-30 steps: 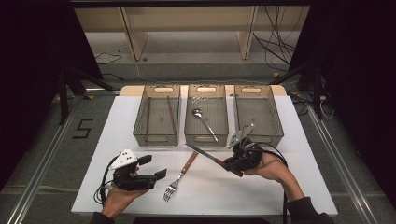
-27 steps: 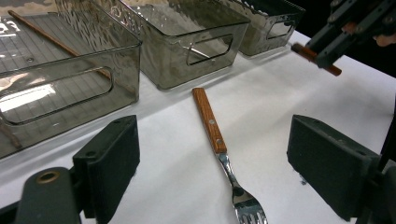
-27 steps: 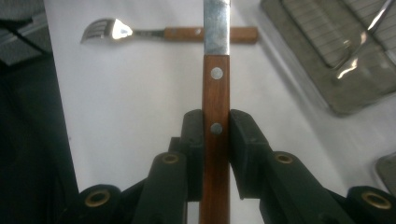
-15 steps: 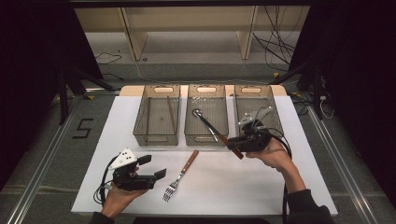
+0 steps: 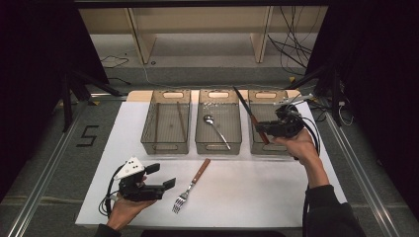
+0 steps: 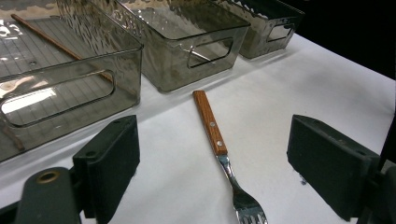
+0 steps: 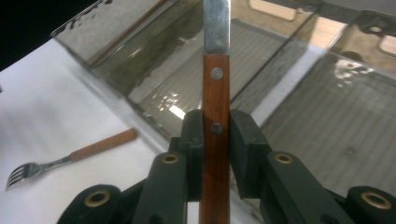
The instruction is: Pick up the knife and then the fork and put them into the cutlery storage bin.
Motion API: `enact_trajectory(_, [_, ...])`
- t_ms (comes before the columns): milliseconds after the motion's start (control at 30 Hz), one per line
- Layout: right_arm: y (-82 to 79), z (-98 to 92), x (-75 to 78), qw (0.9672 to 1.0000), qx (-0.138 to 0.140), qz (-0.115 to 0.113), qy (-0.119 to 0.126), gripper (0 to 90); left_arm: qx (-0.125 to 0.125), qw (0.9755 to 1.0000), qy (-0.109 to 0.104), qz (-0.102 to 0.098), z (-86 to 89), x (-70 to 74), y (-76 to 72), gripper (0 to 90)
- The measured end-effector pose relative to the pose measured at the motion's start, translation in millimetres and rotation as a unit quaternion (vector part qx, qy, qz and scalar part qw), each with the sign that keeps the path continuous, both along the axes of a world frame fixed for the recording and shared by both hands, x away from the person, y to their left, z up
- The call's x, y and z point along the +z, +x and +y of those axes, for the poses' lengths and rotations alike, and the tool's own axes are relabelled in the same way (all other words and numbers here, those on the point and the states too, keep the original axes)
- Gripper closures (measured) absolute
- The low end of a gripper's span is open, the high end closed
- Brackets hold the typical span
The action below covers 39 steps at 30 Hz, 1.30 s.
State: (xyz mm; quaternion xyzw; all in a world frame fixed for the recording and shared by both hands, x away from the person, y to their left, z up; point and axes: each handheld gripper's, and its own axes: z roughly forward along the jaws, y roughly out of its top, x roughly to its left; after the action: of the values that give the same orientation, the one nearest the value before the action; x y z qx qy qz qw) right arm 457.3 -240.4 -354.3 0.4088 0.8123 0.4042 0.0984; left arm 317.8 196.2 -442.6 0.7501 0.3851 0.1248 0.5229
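A wooden-handled knife is clamped by its handle in my right gripper, which hangs over the right smoky bin. The blade slants up and back over the gap beside the middle bin. In the right gripper view the pads sit flat on both sides of the handle. A wooden-handled fork lies on the white table, tines toward the person. My left gripper rests just left of it, open, with the fork lying ahead between the spread jaws, untouched.
The left bin holds chopsticks. A spoon lies in the middle bin. The white tabletop has free room in front of the bins and to the right of the fork. Dark floor and rails flank the table.
My right gripper has carried the knife up from the table's front middle and back to the right, over the right bin. The blade now points away. The left gripper and fork stayed put.
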Motion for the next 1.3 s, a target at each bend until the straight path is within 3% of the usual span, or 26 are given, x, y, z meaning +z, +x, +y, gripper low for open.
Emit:
enact_trajectory(267, [15.0,-11.1,-0.2,0.9986,-0.052,0.004,0.005,76.8,0.000,1.0000,0.000,-0.001,1.0,0.2,0.3,16.8])
enact_trajectory(667, [37.8,-18.9,-13.8,0.9931,-0.115,0.024,-0.004,76.8,0.001,1.0000,-0.004,-0.004,1.9,0.4,0.0,16.8])
enact_trajectory(1300, [51.4,-21.1,-29.9,0.9864,-0.154,0.050,-0.029,76.7,0.001,1.0000,-0.005,-0.005,1.8,0.8,-0.3,16.8])
